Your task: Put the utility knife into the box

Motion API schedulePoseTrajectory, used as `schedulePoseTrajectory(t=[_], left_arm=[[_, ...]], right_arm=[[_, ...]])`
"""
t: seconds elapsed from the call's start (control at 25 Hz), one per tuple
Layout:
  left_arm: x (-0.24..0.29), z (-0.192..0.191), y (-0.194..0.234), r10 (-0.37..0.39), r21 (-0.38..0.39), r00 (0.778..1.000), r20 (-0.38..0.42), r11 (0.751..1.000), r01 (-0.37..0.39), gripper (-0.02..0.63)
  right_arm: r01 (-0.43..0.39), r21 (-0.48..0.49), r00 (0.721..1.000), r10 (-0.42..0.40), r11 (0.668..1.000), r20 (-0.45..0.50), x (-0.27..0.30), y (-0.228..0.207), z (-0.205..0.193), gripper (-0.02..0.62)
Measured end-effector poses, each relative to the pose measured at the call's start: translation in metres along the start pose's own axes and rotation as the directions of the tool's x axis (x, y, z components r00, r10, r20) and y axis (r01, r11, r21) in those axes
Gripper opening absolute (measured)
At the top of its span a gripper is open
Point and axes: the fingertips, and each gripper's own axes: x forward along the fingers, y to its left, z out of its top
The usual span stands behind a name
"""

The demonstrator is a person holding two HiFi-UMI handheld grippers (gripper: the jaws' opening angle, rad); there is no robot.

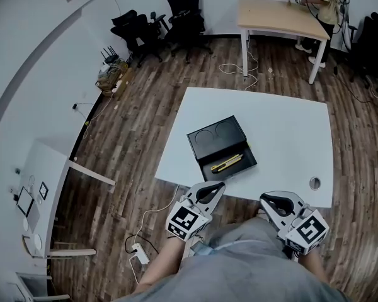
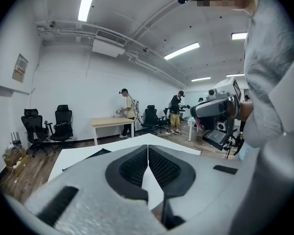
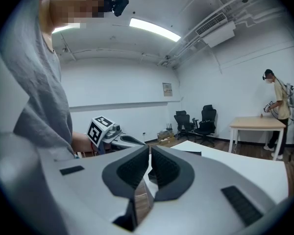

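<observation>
Both sets of fingers clenched, nothing in them | my left gripper (image 1: pixel 219 185) and right gripper (image 1: pixel 266 199) hang by the worktop (image 1: pixel 290 131) near edge | utility knife (image 1: pixel 227 163) sits inside the open black box (image 1: pixel 209 137)

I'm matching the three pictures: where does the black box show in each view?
Head view: black box near centre, on the table's left half.
Left gripper view: only its dark edge, low and left of centre.
Right gripper view: a dark sliver, just right of centre.
Shared landmark: the white table.
</observation>
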Motion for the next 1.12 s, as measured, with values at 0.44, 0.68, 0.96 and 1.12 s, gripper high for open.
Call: schedulePoseTrajectory(t=[0.44,0.68,0.96,1.12], left_arm=[[-0.009,0.004,-0.033,-0.039,-0.051,0.994,0.098,0.998,0.044,0.02],[-0.011,0.006,-0.036,-0.029,-0.069,0.99,0.137,0.997,0.039,0.02],[-0.017,0.008,-0.055,-0.072,-0.106,0.979,0.189,0.99,0.093,0.02],[-0.019,0.0,-0.057,-0.051,-0.096,0.987,0.156,0.993,0.066,0.021]], right_arm=[[-0.038,0.078,0.999,0.038,0.996,0.002,0.025,0.005,-0.039,0.031],[-0.069,0.078,0.997,0.072,0.995,-0.032,0.031,0.012,-0.053,0.031],[-0.127,0.08,0.99,0.131,0.989,-0.05,0.038,0.03,-0.058,0.031],[-0.122,0.075,0.991,0.125,0.99,-0.048,0.038,0.027,-0.058,0.031]])
